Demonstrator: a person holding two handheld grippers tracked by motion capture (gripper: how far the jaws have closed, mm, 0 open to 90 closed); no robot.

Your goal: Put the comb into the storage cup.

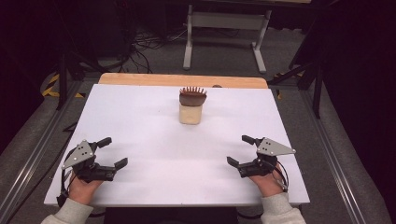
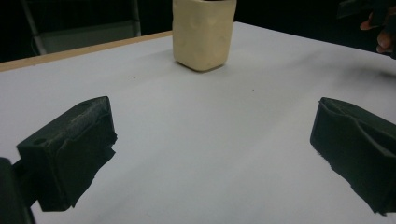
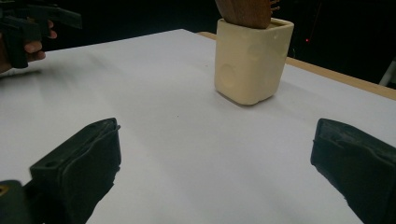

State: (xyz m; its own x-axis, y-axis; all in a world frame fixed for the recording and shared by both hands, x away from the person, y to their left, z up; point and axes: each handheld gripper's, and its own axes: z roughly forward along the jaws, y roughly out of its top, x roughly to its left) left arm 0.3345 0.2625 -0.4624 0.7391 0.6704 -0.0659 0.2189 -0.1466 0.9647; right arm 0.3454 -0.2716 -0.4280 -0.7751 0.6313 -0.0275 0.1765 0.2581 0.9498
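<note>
A cream holder (image 1: pixel 191 113) with a brown wooden brush (image 1: pixel 193 96) standing in it sits mid-desk toward the far edge of the white desk (image 1: pixel 154 154), well apart from the left tool (image 1: pixel 113 153) and right tool (image 1: pixel 238 150), both spread wide and empty near the front corners.

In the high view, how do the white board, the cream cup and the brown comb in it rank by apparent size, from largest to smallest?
1. white board, by far the largest.
2. cream cup.
3. brown comb; the part above the rim looks nearly as big as the cup, so this rank is uncertain.
</note>
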